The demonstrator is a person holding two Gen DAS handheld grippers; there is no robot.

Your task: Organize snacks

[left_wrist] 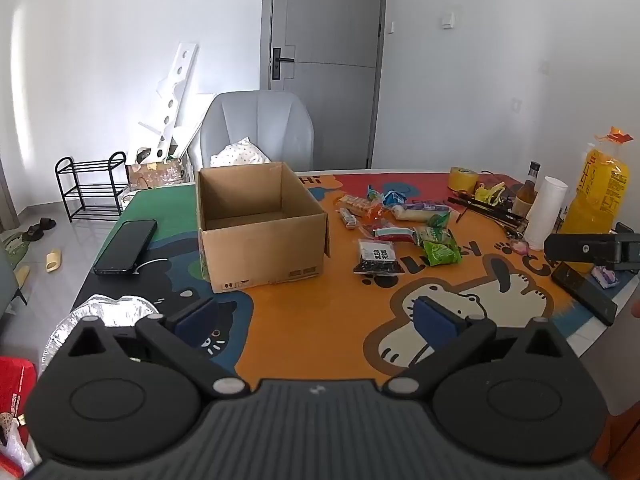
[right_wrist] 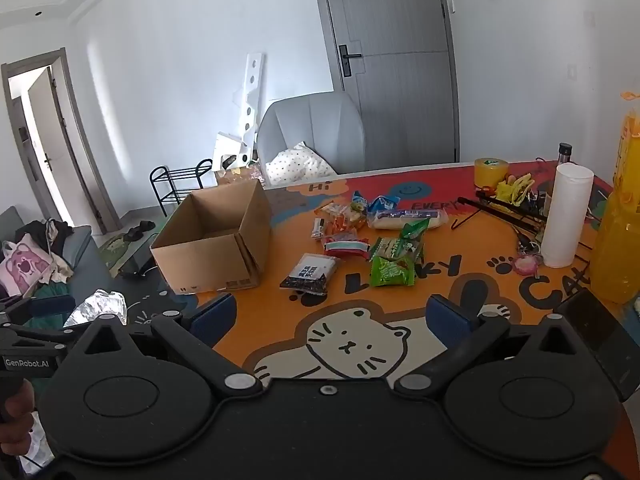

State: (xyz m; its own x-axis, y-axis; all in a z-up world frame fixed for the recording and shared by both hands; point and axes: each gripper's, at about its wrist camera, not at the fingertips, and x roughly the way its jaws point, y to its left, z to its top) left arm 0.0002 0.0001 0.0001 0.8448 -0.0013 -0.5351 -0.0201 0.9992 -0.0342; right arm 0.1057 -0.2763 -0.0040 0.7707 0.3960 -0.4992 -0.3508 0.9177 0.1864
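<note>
An open, empty cardboard box (left_wrist: 260, 226) stands on the cartoon table mat; it also shows in the right wrist view (right_wrist: 216, 240). To its right lies a pile of snack packets: a black-and-white packet (left_wrist: 377, 257) (right_wrist: 311, 273), green packets (left_wrist: 440, 247) (right_wrist: 394, 262), a red-and-teal packet (right_wrist: 347, 247), a long white roll pack (right_wrist: 408, 217) and orange wrappers (left_wrist: 358, 205). My left gripper (left_wrist: 316, 320) is open and empty above the near edge of the table. My right gripper (right_wrist: 330, 316) is open and empty, in front of the snacks.
A black phone (left_wrist: 126, 247) lies left of the box. Crumpled foil (left_wrist: 100, 318) sits at the near left. A white paper roll (right_wrist: 566, 222), yellow bag (right_wrist: 620, 240), tape roll (right_wrist: 491, 172), bottle and black rack stand at the right. A grey chair (left_wrist: 258, 134) is behind the table.
</note>
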